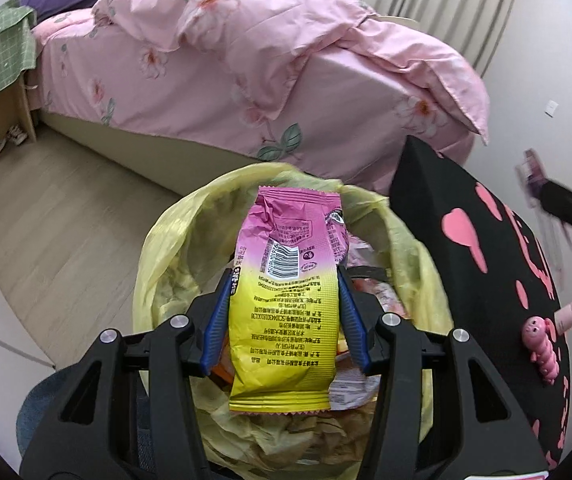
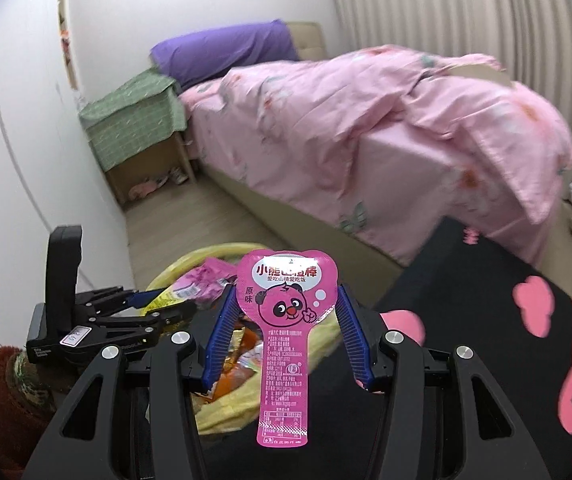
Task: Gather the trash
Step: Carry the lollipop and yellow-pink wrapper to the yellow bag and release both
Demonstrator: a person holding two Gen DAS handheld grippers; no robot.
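Blue-padded fingers of the left gripper (image 1: pixel 286 316) are clamping a pink-and-yellow snack bag (image 1: pixel 286 304) right over the yellow-lined trash bin (image 1: pixel 165 248), near the pink bed (image 1: pixel 245 80). Just to its right, the right gripper (image 2: pixel 286 332) is pinching a pink bear-printed wrapper (image 2: pixel 286 320) beside the bin, above a black table (image 2: pixel 486 320).

The left wrist view is looking steeply down, close over the yellow plastic-lined trash bin (image 1: pixel 157 240). The right wrist view is sitting just right of that bin (image 2: pixel 221 408), facing the same way, slightly blurred. Both are sharing the pink floral-quilted bed (image 1: pixel 245 60) (image 2: pixel 366 128) beyond the bin.
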